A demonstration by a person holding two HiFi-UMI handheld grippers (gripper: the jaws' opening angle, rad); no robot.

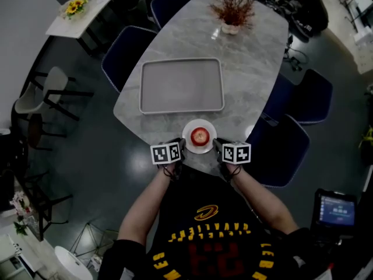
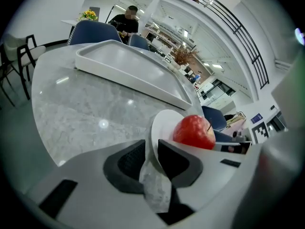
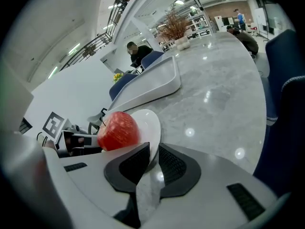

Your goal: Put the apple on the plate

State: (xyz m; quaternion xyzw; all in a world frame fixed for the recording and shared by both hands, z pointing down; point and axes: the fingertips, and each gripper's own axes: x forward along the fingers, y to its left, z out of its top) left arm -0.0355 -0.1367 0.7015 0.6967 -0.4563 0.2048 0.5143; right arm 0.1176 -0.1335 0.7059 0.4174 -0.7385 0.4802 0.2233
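Since the apple (image 1: 200, 136) rests on the plate (image 1: 200, 149), my left hand-held gripper (image 2: 152, 159) and right hand-held gripper (image 3: 152, 163) clamp opposite rims. That steadies it, I judge.

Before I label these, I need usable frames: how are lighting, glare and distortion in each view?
Head view: dim, though apple and plate read clearly. Left gripper view: bright, fisheye-bent, black corners, lamp glare on table. Right gripper view: likewise, several glare spots.

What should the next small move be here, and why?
Probably raise both grippers together, keeping the plate level. The apple already sits on the plate, the left gripper and right gripper each clamp its rim on opposite sides, and a tilt could roll the apple off.
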